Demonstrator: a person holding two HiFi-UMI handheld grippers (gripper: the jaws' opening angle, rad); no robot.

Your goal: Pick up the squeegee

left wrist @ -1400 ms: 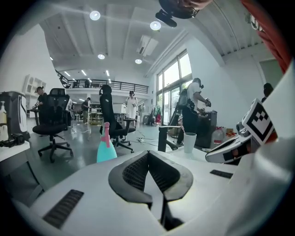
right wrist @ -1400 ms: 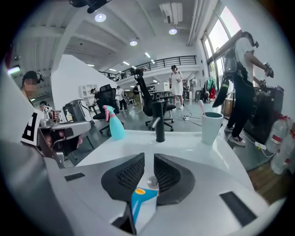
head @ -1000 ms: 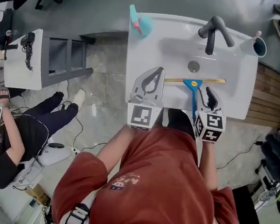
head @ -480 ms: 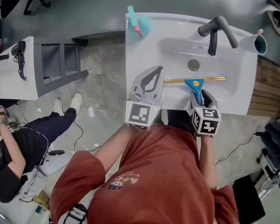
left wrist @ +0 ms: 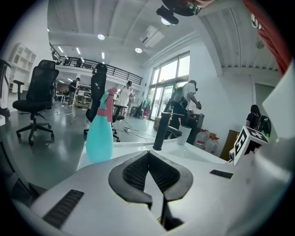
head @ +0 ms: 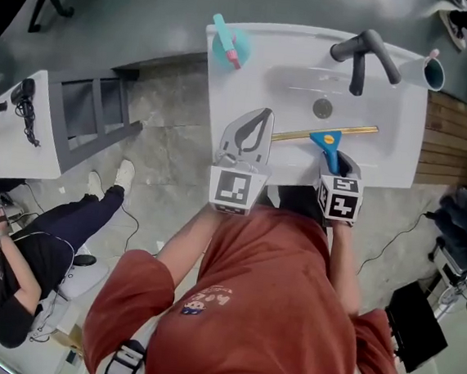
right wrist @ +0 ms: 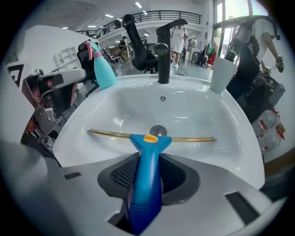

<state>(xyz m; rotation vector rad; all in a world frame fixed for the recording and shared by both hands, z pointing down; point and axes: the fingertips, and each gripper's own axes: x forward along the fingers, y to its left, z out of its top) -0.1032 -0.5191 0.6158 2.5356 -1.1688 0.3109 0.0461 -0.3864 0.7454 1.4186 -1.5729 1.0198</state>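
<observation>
The squeegee has a blue handle (head: 328, 143) and a long brass blade (head: 350, 132); it lies across the white sink's basin (head: 297, 85). My right gripper (head: 340, 161) points steeply down at the sink's front rim. In the right gripper view the handle (right wrist: 146, 184) runs between that gripper's (right wrist: 148, 157) jaws, which have just been closing and whose pads touch it on both sides. The blade (right wrist: 189, 138) rests near the drain (right wrist: 158, 131). My left gripper (head: 261, 117) hovers over the sink's left front, shut on nothing (left wrist: 148, 153).
A black faucet (head: 359, 56) stands at the sink's back, a teal spray bottle (head: 231, 42) at its left corner and a white cup (head: 429, 74) at its right. A person sits on the floor at the left (head: 20, 268). A grey stool-like frame (head: 101, 112) stands beside the sink.
My right gripper has sunk and slid forward along the blue handle, which now sits between its jaws. The left gripper has crept a little forward over the sink's edge.
</observation>
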